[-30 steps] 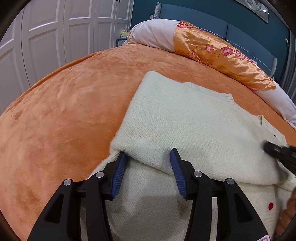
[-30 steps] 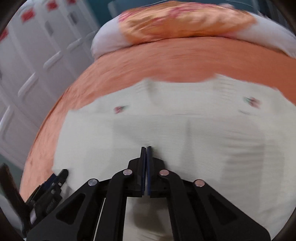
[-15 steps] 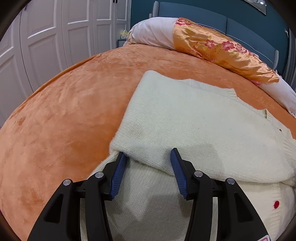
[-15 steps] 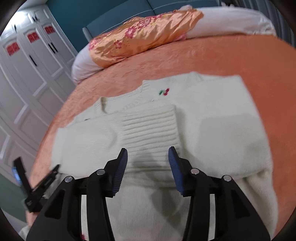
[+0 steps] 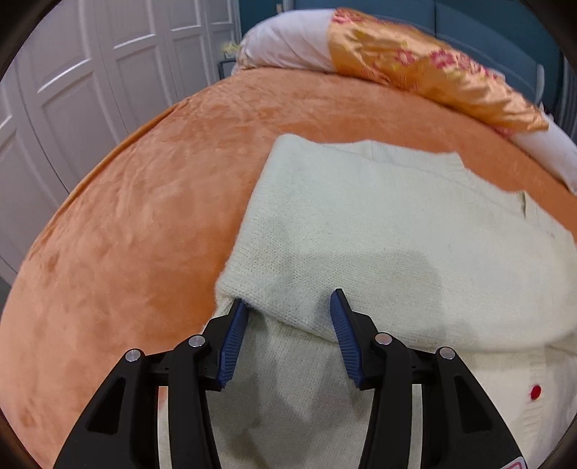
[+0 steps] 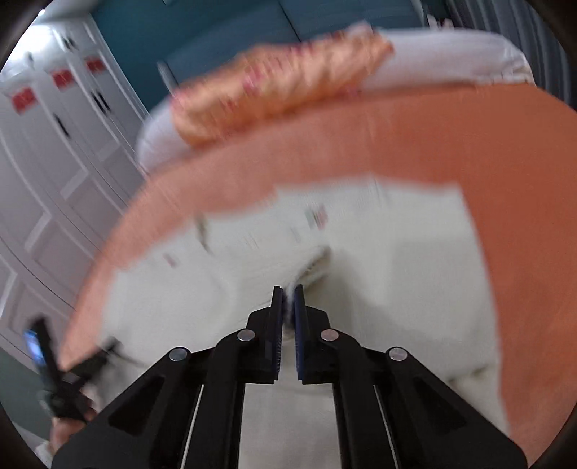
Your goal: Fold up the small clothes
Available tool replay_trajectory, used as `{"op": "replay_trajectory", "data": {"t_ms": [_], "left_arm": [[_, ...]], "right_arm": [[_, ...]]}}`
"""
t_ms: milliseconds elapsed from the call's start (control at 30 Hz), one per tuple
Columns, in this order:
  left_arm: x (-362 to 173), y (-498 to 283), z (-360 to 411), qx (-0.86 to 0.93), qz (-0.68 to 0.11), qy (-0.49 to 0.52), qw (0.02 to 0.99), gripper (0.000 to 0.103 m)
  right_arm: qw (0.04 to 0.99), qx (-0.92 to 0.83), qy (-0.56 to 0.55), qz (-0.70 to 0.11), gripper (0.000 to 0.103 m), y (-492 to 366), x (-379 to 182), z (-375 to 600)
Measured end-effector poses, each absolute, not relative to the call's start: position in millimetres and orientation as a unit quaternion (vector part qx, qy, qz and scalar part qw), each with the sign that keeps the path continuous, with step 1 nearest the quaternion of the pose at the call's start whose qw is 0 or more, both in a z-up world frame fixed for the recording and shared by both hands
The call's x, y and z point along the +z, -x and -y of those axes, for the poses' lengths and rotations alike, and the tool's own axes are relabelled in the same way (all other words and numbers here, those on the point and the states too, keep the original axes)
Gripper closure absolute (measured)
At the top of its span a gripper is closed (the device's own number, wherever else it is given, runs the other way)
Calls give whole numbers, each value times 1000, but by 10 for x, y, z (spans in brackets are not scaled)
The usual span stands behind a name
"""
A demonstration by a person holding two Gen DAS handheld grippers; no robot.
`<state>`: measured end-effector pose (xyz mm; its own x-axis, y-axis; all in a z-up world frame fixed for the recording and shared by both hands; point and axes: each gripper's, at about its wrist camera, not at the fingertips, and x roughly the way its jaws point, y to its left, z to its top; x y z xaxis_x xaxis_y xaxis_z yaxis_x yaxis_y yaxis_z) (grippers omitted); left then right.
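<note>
Cream knit cardigan (image 5: pixel 396 231) flat on orange bed (image 5: pixel 126 216), one sleeve folded across body; mid-fold, right tongs (image 6: pixel 287 299) nearly closed, pinching a bit of knit near the middle, left tongs (image 5: pixel 288 306) wide open, straddling the folded sleeve's edge, gripping nothing. Next, probably: lift pinched cloth, carry over, keep layers flat. Left view sharp, shows red button (image 5: pixel 536 391); right view blurred, shows pinch.

no readable text, labels or numbers on anything in view

Orange bedspread (image 5: pixel 137 223), floral pillow (image 5: pixel 432 75), white paneled wardrobe doors (image 5: pixel 90 90), teal wall (image 6: pixel 144 21)
</note>
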<state>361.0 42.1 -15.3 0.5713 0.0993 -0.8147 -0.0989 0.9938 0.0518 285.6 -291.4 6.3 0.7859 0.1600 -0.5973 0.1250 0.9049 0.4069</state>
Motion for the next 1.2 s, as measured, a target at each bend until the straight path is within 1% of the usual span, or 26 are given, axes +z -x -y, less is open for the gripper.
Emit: {"op": "replay_trajectory", "data": {"t_ms": [33,67,100,133,167,233,333,400,433,533,600,633,667,733,867,933,967,1033,1133,1200], "left_arm": [[-165,-3624,-429,55,-464,1,884,57],[-186,-3635,-440,56,-467,2,882,56],[-204,-3640,-442,58,-467,2,882,55],[-223,-3634,-423,60,-464,-6,884,54],[-232,-3622,-401,62,-461,-17,885,54],[-252,-3589,-337,65,-452,-44,889,54],[-259,-3584,-344,64,-449,-46,890,54],[-259,-3588,-330,68,-448,-53,890,54],[-258,-3596,-316,70,-448,-57,890,54],[-255,-3596,-318,69,-449,-58,889,54],[-256,-3588,-314,64,-451,-57,889,54],[-249,-3588,-319,59,-452,-59,888,54],[-245,-3590,-334,53,-454,-58,887,54],[-251,-3603,-372,41,-456,-55,888,54],[-259,-3596,-388,39,-451,-48,890,54],[-254,-3591,-392,39,-450,-44,891,55],[-248,-3595,-405,38,-451,-39,891,55],[-240,-3591,-415,35,-452,-36,890,55],[-229,-3606,-408,36,-458,-40,888,55],[-226,-3614,-408,36,-461,-41,886,55]], "right_arm": [[922,5,-209,-326,99,-2846,48,2917],[913,-14,-185,-362,99,-2906,-144,2900],[893,-30,-157,-420,99,-3024,-442,2866],[885,-29,-146,-441,99,-3045,-664,2856],[894,-27,-143,-424,99,-3000,-631,2854],[894,-41,-150,-420,98,-2973,-442,2867],[902,-64,-168,-392,98,-2860,-180,2912],[905,-44,-178,-383,98,-2850,-85,2796],[902,-20,-177,-393,98,-2914,-83,2656],[888,43,-106,-445,98,-3155,-224,2054],[882,38,-63,-466,100,-3256,-415,1830],[888,28,-46,-457,102,-3240,-447,1835],[890,24,-49,-453,103,-3206,-445,1895],[888,22,-93,-450,103,-3072,-439,2199],[886,-53,-105,-449,103,-2798,-441,2615],[885,-57,-134,-443,103,-2691,-411,2765],[886,-63,-137,-438,100,-2627,-377,2805],[890,-65,-137,-431,99,-2623,-350,2803],[891,-66,-125,-432,99,-2743,-388,2744],[882,-68,-110,-452,100,-2853,-545,2704]]}}
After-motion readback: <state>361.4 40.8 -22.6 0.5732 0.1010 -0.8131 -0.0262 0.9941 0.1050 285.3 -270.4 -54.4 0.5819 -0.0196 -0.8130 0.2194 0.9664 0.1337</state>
